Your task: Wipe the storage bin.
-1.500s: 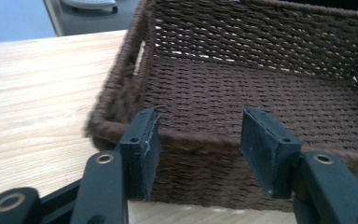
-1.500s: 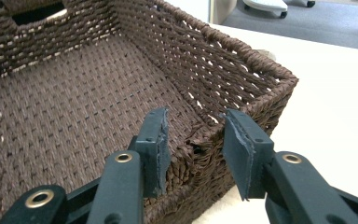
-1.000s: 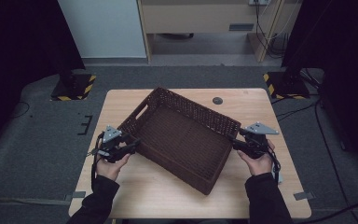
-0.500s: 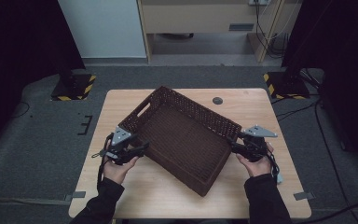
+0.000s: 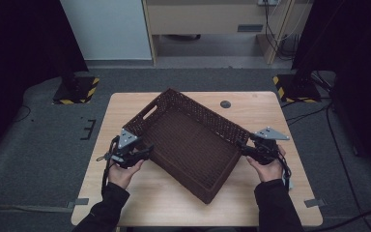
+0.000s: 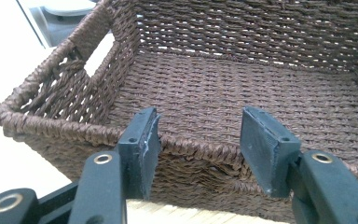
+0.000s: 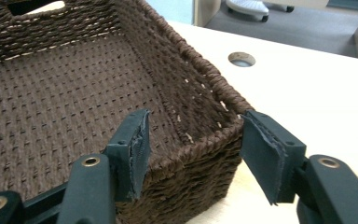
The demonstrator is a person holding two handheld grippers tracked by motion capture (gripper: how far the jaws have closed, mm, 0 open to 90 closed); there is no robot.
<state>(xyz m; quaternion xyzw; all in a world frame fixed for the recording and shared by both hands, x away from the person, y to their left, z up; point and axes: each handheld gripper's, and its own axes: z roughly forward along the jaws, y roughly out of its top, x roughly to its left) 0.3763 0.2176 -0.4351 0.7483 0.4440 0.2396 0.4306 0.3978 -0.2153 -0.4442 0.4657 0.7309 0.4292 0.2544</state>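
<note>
Both grippers stand apart at the woven basket [image 5: 188, 145]: left gripper [image 6: 199, 140] just narrowing, right gripper [image 7: 193, 149] just widening across a corner. Basket has rotated slightly on the worktop [image 5: 270, 116]; regrasp likely next.

The basket [image 5: 188, 140] sits askew mid-table [image 5: 270, 104], left claw [image 5: 147, 152] and right claw [image 5: 244, 147] at opposite sides.

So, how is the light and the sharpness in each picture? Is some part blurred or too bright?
High view: dim, dark at both sides, yet the basket and table read clearly. Left gripper view: the weave is sharp, the background at the upper left is washed out white. Right gripper view: bright, the near jaws soft, the table hole slightly blurred.
</note>
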